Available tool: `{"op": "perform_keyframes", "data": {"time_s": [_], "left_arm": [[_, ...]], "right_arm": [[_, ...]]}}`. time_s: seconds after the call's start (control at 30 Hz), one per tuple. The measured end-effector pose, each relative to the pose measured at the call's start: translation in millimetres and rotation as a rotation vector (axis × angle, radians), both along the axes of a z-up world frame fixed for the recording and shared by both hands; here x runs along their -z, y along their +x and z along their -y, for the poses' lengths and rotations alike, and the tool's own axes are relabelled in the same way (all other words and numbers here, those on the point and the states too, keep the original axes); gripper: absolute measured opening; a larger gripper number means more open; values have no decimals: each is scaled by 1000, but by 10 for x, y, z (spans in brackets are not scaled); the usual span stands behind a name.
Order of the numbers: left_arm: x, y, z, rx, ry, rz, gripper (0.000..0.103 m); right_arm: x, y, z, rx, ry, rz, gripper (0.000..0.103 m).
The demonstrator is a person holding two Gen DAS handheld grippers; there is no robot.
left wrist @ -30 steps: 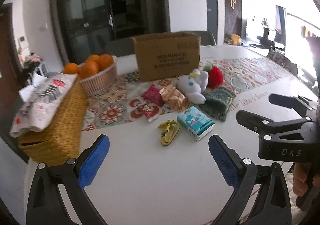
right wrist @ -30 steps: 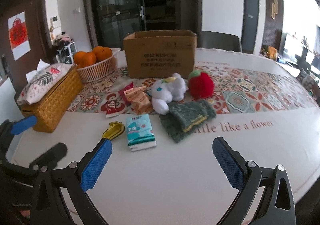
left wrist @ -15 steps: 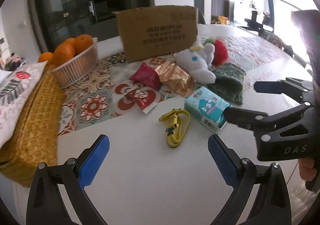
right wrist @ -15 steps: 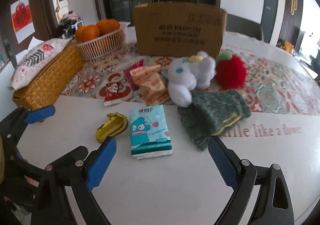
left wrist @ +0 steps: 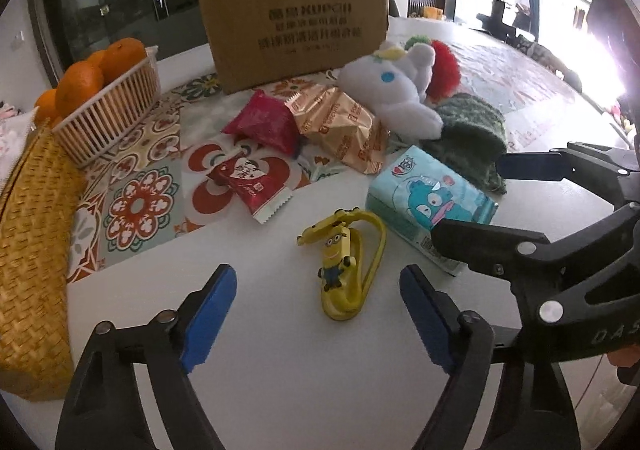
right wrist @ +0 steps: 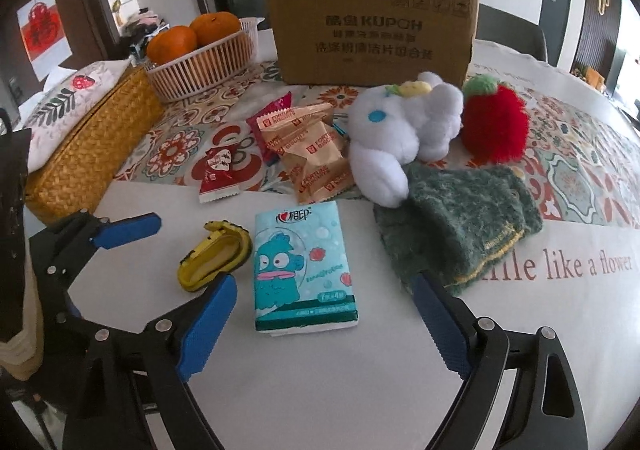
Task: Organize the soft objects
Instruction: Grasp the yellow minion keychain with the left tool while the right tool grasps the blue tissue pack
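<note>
Now both claws narrowing but empty — left gripper over minion toy, right gripper by tissue pack.

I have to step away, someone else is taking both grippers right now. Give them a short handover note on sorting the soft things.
Left gripper: open, empty, jaws have just been closing a little, with the yellow toy lying on the table ahead of them.
Right gripper: open, empty, also just narrowed, the tissue pack on the table between its fingers.
White plush, red plush ball and green knitted cloth lie in front of the cardboard box; snack packets beside them.
Done: nothing picked up yet.
Left: all the sorting.
</note>
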State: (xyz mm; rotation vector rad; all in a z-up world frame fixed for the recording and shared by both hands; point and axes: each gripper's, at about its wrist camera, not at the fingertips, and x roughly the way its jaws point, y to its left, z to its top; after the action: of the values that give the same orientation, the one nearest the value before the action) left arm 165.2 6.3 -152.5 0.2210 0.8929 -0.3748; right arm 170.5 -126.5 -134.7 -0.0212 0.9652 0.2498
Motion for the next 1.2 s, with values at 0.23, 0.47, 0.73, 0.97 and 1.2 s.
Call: {"op": "perform_keyframes", "data": {"time_s": [0.23, 0.47, 0.73, 0.97, 1.2], "left_arm": [[81, 84, 28, 0, 3, -18, 68], [71, 109, 7, 4, -25, -29, 38], [55, 77, -2, -19, -44, -35, 27], [31, 102, -121, -108, -142, -81, 24], [-56, 41, -135, -148, -192, -75, 23]], "right_arm": [[115, 114, 17, 0, 27, -49, 85], [154, 179, -49, -15, 19, -56, 79], [163, 171, -36, -16, 3, -47, 55], [147, 138, -3, -9, 19, -43, 54], [17, 62, 54, 5, 50, -16, 54]]}}
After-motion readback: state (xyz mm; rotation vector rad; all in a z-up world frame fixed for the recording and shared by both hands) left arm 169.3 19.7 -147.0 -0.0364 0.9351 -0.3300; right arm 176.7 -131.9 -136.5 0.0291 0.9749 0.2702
